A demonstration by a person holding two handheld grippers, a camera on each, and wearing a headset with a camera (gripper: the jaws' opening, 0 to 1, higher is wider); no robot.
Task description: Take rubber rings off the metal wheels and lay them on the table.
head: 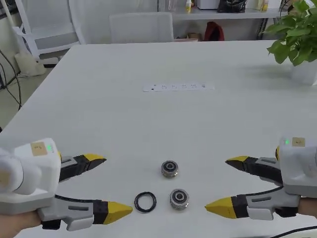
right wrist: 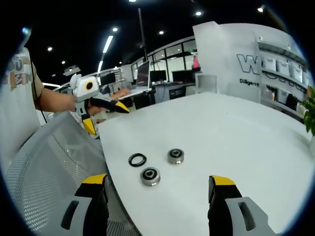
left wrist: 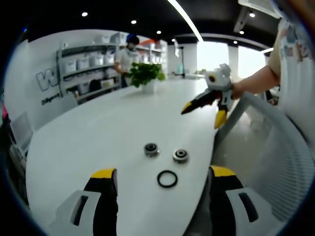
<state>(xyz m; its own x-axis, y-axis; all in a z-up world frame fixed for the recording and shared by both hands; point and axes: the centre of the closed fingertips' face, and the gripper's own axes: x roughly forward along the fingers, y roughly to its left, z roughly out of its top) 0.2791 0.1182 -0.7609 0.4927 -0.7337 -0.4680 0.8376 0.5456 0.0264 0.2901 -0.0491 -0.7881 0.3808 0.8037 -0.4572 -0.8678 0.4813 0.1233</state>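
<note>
On the white table [head: 99,99], close to the near edge, there are two metal wheels and one black rubber ring [head: 145,202]. The ring lies flat on the table, free from the wheels, just beside the nearer wheel [head: 179,198] on its left side and not touching it. The farther wheel [head: 170,168] lies a little behind, apart from both. If these two wheels carry rings on their rims, I cannot tell, they are too small. The left gripper [head: 115,184] is held low at the left side of the wheels, its yellow-tipped jaws wide apart and with nothing between them. The right gripper [head: 219,182] is at the other side, facing it, also with jaws spread and holding nothing. Both grippers are well apart from the ring and the wheels. Farther on the table lies a white power strip [head: 178,87], and a green plant [head: 296,30] stands at the far right corner.
</note>
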